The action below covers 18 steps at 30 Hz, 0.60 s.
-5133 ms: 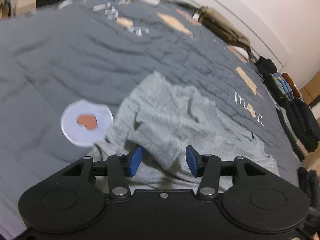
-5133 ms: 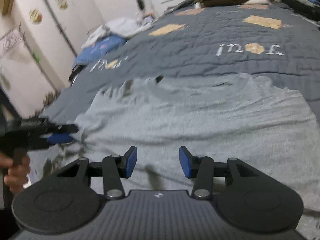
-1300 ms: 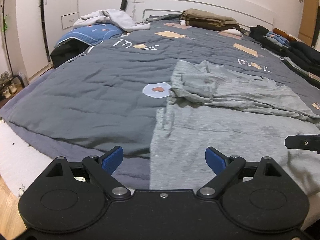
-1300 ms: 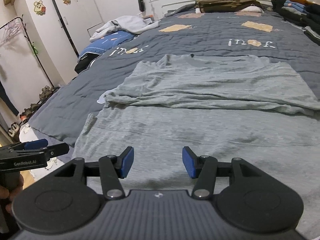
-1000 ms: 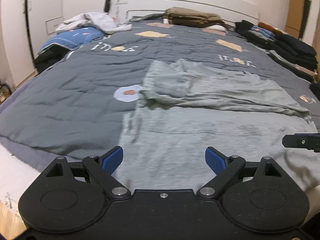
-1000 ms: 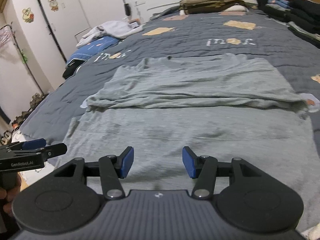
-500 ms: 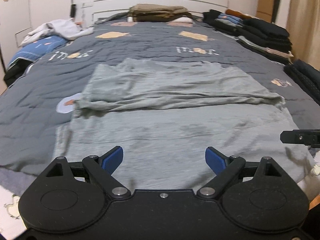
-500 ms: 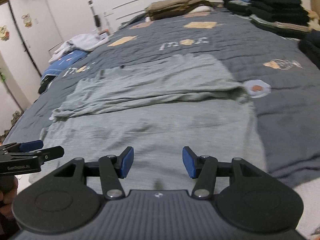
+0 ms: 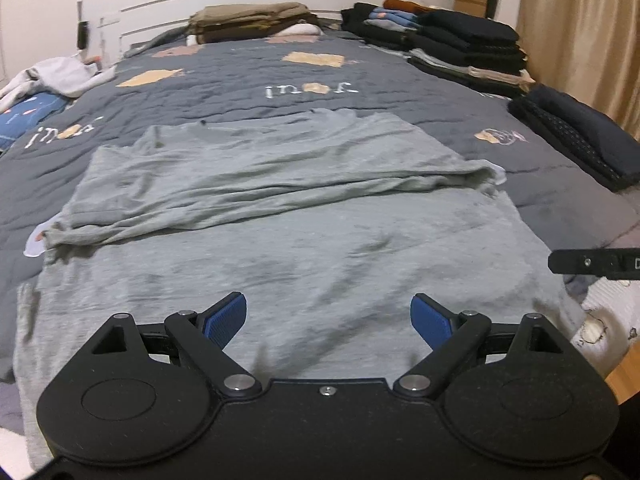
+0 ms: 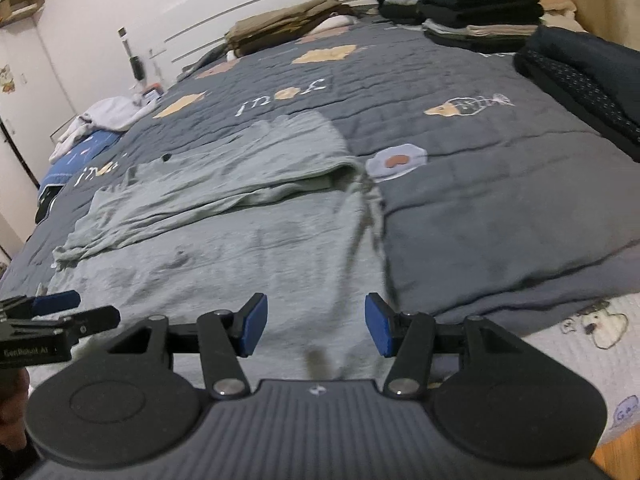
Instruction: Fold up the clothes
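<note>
Both tongs, left (image 9: 327,322) and right (image 10: 316,330), hang spread and empty above a grey shirt (image 9: 280,240) on the quilted bed (image 10: 500,200).

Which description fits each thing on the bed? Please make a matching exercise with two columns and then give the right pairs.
Things:
1. grey T-shirt
2. stack of dark folded clothes
3. fried-egg patch
4. left tongs

Descriptions:
a. beside the shirt's right edge, on the quilt
b. open, nothing between the pads
c. spread flat, far part folded over
d. at the bed's far right side

Pairs: 1-c, 2-d, 3-a, 4-b
</note>
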Each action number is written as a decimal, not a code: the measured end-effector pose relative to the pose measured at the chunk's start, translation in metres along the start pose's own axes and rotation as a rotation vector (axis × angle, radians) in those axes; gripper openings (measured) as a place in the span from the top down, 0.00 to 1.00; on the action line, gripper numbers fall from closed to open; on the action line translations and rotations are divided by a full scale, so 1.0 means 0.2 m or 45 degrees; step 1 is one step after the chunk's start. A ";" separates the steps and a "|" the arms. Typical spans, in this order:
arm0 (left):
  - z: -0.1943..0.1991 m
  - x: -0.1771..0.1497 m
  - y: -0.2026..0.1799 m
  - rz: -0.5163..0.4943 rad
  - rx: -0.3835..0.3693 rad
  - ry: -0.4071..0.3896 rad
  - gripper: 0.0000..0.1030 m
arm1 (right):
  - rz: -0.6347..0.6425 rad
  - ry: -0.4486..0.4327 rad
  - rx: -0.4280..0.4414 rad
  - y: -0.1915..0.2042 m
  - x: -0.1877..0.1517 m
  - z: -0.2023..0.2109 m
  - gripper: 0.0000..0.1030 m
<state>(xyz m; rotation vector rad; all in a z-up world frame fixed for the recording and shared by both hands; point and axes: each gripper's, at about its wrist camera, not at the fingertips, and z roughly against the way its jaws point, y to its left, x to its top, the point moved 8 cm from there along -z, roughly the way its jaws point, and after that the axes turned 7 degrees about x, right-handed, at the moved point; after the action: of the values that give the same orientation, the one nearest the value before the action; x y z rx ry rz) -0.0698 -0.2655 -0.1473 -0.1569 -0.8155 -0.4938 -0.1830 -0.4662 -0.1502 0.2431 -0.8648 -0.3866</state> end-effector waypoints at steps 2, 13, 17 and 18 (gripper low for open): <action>0.00 0.00 -0.02 -0.008 -0.005 0.000 0.14 | -0.002 0.000 -0.013 -0.03 0.00 0.00 0.48; 0.00 0.01 -0.05 -0.009 -0.022 -0.001 0.14 | 0.052 -0.003 -0.051 -0.03 0.01 0.00 0.48; 0.01 0.02 -0.05 -0.010 -0.028 -0.010 0.14 | 0.071 -0.009 -0.062 -0.03 0.03 0.00 0.48; 0.01 0.02 -0.06 -0.012 -0.026 -0.015 0.14 | 0.070 -0.010 -0.060 -0.04 0.04 0.00 0.48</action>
<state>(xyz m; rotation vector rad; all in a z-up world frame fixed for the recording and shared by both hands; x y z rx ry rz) -0.0740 -0.2760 -0.1436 -0.1748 -0.8231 -0.5106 -0.1804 -0.4763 -0.1466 0.1739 -0.8675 -0.3568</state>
